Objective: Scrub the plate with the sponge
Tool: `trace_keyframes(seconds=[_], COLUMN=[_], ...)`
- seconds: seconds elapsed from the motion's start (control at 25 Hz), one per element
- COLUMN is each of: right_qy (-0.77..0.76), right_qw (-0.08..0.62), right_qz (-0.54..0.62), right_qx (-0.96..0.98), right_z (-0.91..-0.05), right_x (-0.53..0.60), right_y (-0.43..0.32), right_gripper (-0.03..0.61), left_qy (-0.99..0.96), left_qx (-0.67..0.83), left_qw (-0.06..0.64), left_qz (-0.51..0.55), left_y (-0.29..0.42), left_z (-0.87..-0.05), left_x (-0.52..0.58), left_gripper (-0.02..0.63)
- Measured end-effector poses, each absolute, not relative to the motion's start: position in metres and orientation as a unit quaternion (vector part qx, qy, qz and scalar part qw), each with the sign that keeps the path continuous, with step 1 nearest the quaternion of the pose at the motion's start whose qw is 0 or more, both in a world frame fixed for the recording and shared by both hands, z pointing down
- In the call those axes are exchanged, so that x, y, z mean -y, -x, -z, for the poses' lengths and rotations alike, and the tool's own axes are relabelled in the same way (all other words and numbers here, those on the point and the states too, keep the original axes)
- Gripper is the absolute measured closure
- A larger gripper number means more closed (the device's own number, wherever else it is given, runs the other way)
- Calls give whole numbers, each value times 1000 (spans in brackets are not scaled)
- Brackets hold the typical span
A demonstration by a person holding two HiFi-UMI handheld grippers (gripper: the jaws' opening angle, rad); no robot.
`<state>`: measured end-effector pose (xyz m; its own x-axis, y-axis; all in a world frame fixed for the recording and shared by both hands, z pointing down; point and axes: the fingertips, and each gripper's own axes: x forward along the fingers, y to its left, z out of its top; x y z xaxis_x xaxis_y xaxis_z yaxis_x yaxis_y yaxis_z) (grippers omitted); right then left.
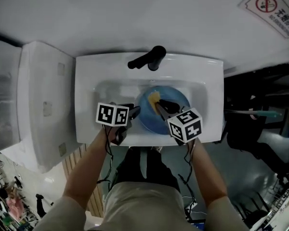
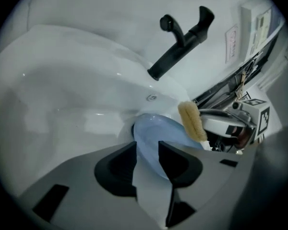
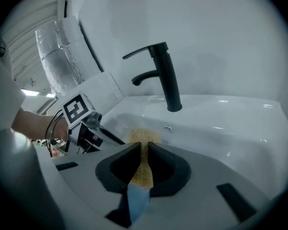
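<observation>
A light blue plate [image 1: 147,117] sits tilted in the white sink basin [image 1: 106,88]. My left gripper [image 1: 134,111] is at the plate's left rim. In the left gripper view the plate [image 2: 156,131] runs between the two black pads, and the left gripper [image 2: 146,153] is shut on its rim. My right gripper [image 1: 160,104] reaches in from the near right, shut on a yellow sponge [image 1: 154,98] that rests on the plate's upper face. In the right gripper view the sponge [image 3: 143,143] fills the narrow gap of the right gripper [image 3: 144,152]; a blue part shows at its base.
A black faucet [image 1: 151,59] stands at the back of the sink, above the basin. The drain [image 2: 134,127] lies behind the plate. A white unit [image 1: 38,105] is at the left of the sink. Dark clutter lies at the right, past the sink's edge.
</observation>
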<state>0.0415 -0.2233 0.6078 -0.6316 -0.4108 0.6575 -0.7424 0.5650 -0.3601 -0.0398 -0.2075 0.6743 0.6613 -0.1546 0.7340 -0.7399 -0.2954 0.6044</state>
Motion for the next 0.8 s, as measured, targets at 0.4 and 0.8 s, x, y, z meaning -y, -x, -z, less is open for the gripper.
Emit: trace_keyframes(seconds=[0.4,0.8], right_qy=[-283,-214], right_qw=[343,440], right_qz=[-314,-276], right_qx=[839,827], right_z=[-668,-720], right_x=[212,212], right_y=[-26,0], right_gripper=[523,523], left_qy=[-708,-708], left_qx=[272,288], left_qw=[588,593], left_qz=[-281,-253], left_y=[28,30], left_z=[-722,-717], left_x=[199,203], left_gripper=[529,545])
